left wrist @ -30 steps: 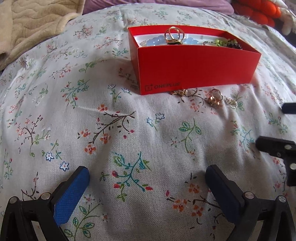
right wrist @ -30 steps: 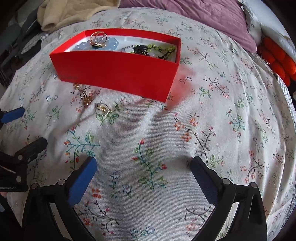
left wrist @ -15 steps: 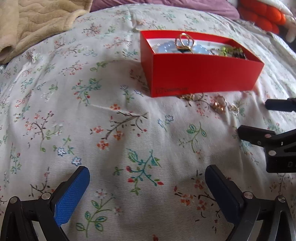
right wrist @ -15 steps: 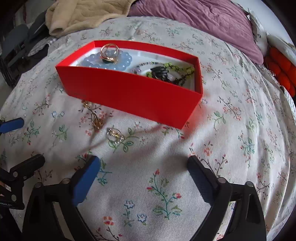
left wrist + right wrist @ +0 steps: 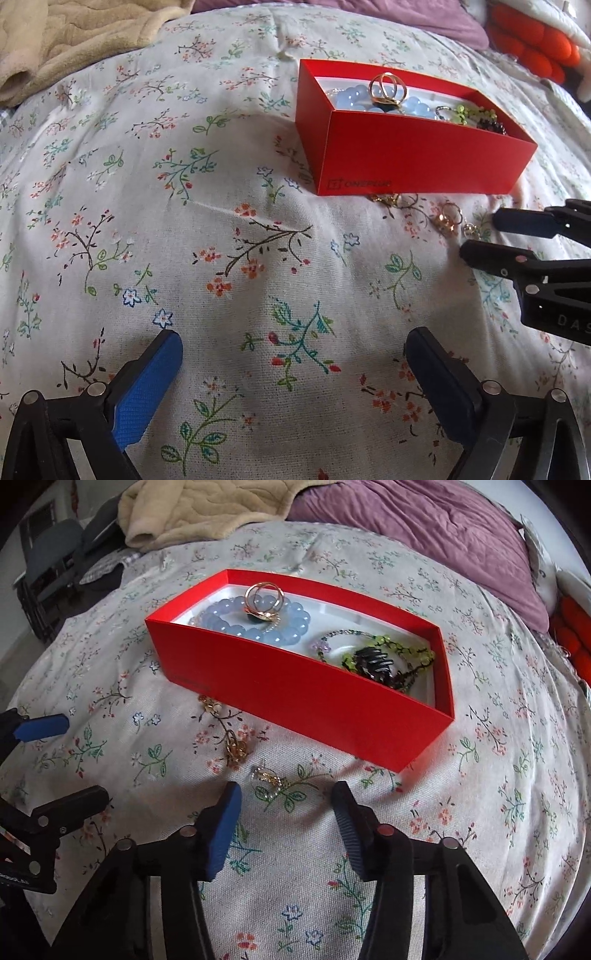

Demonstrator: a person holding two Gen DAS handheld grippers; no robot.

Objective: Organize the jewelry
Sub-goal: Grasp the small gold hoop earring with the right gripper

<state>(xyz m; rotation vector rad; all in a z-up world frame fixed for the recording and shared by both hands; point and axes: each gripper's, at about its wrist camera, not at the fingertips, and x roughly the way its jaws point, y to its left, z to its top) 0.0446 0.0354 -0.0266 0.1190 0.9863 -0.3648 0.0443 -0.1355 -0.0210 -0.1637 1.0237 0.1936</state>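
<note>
A red box [image 5: 306, 698] on the floral bedspread holds a blue bead bracelet [image 5: 258, 622], gold rings [image 5: 264, 602] and a green and black bead string [image 5: 388, 657]; it also shows in the left wrist view [image 5: 413, 162]. Loose pieces lie in front of it: a silver ring [image 5: 267, 777], a gold ring [image 5: 236, 749] and a small gold piece [image 5: 210, 703]. My right gripper [image 5: 286, 805] is open, narrowed, just before the silver ring. My left gripper [image 5: 293, 354] is open and empty, well short of the box.
A beige blanket [image 5: 192, 509] and a purple quilt [image 5: 424, 528] lie at the back of the bed. An orange plush object [image 5: 532, 40] sits at the far right. Dark furniture [image 5: 48, 565] stands beyond the left edge of the bed.
My right gripper has moved forward and left toward the loose rings and its fingers have narrowed. My left gripper has shifted left; the box now sits further right in its view.
</note>
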